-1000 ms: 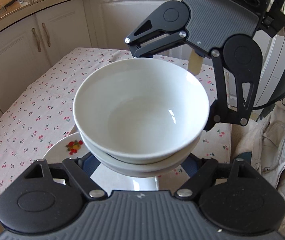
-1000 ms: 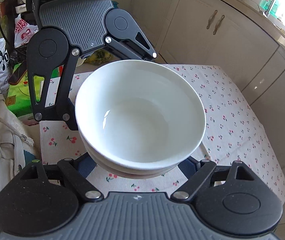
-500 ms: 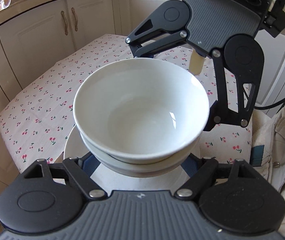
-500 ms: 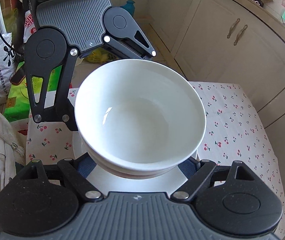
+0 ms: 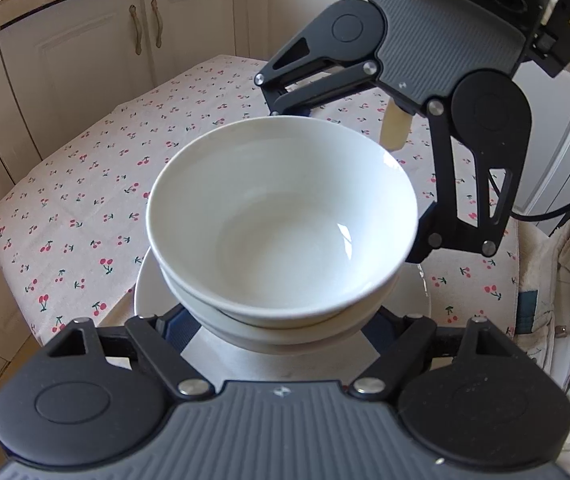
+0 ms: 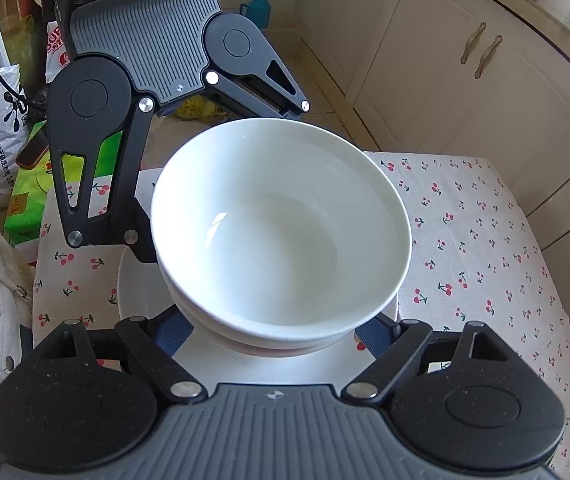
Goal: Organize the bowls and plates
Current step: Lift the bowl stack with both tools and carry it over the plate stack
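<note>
You're mid-carry: two nested white bowls (image 5: 281,216) held between both tools, above a white plate (image 5: 147,284) that lies on the cherry-print surface (image 5: 85,184). From the left wrist view the plate sits toward the near edge of the surface, closer to the right-hand corner; from the right wrist view it's near the edge by the bags and boxes on the floor.

Left hand-held gripper (image 5: 281,320): jaws part-open and pressed on the lower bowl's sides, blue pads just showing under the rim on each side. Right hand-held gripper (image 6: 273,332): same story, jaws spread around the stack's base from the opposite side, clamped on it. Each tool also shows in the other's view, gripping the far side of the stack. So it's a two-handed grip, both pointing steeply down.

Bowl stack: upright, mouths up, round so no real long axis; the axis that matters runs vertical through the centres. Top bowl looks seated fairly square in the lower one, maybe a slight offset toward the left wrist camera. I can't tell whether the stack's foot touches the plate yet; the bowls hide the contact.

Step, my read: setting the bowl stack onto the plate. Next move calls for you to centre over the plate, lower level with both hands in step, then open both jaws together and back out sideways without dragging the stack. Uneven release could tip or slide it.
</note>
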Tool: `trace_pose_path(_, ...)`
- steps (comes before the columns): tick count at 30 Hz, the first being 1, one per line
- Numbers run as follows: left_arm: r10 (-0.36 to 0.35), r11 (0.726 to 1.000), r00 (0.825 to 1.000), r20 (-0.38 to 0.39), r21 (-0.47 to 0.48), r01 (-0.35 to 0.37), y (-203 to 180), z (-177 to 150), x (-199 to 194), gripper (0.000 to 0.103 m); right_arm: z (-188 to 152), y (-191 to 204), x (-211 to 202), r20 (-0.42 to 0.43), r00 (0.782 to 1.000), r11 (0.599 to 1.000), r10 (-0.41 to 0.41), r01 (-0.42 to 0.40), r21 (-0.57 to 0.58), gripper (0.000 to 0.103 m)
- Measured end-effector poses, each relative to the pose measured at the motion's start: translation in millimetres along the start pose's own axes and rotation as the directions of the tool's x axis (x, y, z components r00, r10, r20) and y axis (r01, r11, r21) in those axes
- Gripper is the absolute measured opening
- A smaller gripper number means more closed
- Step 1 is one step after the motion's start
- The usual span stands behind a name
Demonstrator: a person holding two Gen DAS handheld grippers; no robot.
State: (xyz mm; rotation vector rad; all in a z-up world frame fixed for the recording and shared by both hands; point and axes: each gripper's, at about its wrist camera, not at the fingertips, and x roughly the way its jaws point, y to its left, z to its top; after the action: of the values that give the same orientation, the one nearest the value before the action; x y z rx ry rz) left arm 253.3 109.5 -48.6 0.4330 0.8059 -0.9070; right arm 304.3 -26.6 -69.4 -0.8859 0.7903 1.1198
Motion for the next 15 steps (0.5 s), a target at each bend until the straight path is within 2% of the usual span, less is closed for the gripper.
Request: trace_pose_path(15,-0.006,1.000,1.000,0.001,-0.011,0.006,0.4,-1.8,3.6,0.084,-5.2,4.6,-5.1,-0.005,1.000,1.000,0.015,-0.015,0.026,0.090)
